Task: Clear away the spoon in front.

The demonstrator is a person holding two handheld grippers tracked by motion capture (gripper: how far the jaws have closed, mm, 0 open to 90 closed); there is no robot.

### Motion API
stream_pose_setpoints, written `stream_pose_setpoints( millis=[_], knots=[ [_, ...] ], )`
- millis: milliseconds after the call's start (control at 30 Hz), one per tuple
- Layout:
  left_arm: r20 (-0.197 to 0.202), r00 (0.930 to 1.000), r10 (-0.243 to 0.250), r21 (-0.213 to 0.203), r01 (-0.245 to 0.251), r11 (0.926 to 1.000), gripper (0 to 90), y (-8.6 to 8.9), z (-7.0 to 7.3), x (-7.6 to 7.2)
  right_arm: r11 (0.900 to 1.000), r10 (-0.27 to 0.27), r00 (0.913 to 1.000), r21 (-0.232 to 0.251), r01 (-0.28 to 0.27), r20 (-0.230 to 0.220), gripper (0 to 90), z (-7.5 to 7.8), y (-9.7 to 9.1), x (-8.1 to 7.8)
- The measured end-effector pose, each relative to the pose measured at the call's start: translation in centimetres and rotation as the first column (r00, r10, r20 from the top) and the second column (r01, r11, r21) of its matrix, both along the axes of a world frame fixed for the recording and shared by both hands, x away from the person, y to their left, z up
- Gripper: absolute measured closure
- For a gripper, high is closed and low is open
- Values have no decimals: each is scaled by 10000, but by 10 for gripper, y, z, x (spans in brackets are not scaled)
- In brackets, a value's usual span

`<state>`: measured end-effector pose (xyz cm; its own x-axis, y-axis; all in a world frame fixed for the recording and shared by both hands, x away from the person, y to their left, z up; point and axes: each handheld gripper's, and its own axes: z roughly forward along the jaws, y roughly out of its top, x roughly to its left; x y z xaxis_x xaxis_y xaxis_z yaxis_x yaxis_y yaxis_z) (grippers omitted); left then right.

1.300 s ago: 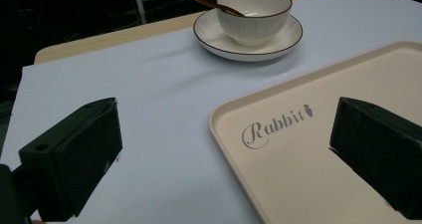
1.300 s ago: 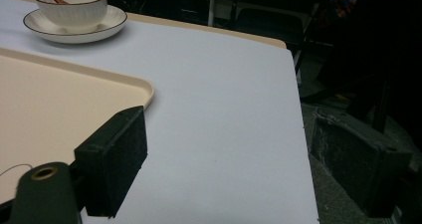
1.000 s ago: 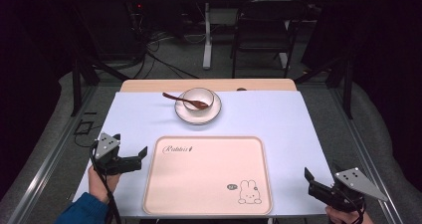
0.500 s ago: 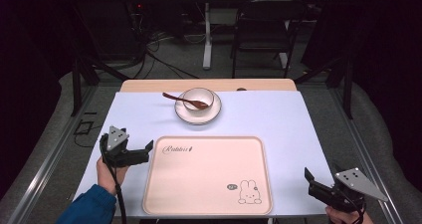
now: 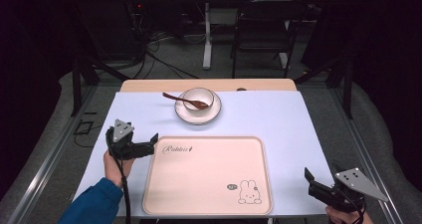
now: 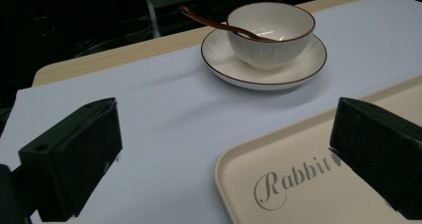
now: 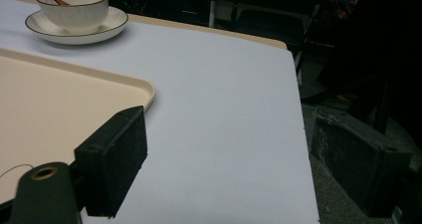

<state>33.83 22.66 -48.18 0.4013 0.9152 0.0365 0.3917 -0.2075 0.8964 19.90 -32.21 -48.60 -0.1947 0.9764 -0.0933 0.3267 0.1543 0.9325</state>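
**2 open grippers flank the tray, bowl waits at the far edge**

The left gripper (image 5: 149,145) hovers at the near-left corner of the beige tray (image 5: 209,204), its jaws spread wide and holding nothing — in the left gripper view 1 jaw hangs over the pale blue table cover (image 6: 149,109), the other over the tray's "Rabbit" lettering (image 6: 293,176). Ahead of those jaws sits the white bowl (image 5: 198,98) on its saucer (image 5: 186,114), well beyond the tray's far edge, with a brown spoon (image 5: 180,100) resting in the bowl, its handle pointing left. The right gripper (image 5: 311,180) waits at the table's near-right corner, just off the tray's right rim — its jaws are also wide apart and empty. The tray itself is bare apart from its printed rabbit (image 5: 247,192).
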Motion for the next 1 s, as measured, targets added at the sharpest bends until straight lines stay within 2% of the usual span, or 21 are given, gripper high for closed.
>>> stream_pose_setpoints(
  millis=[267, 433, 700, 1000],
  knots=[
    [115, 9997, 197, -199, -195, 9996, 0, -7, 2, 12, 10000, 11, 10000, -9, -11, 7, 142, 0, 0, 0],
    [41, 9997, 248, -429, -246, 9988, 0, -12, 3, 22, 10000, 13, 10000, -11, -13, 13, 142, 0, 0, 0],
    [53, 9996, 274, -471, -271, 9985, 0, -27, 3, 40, 10000, 36, 10000, -4, -36, 19, 142, 0, 0, 0],
    [-22, 9988, 490, -774, -490, 9958, 1, -33, 3, 52, 10000, 40, 10000, 2, -40, 8, 142, 0, 0, 0]
  ],
)
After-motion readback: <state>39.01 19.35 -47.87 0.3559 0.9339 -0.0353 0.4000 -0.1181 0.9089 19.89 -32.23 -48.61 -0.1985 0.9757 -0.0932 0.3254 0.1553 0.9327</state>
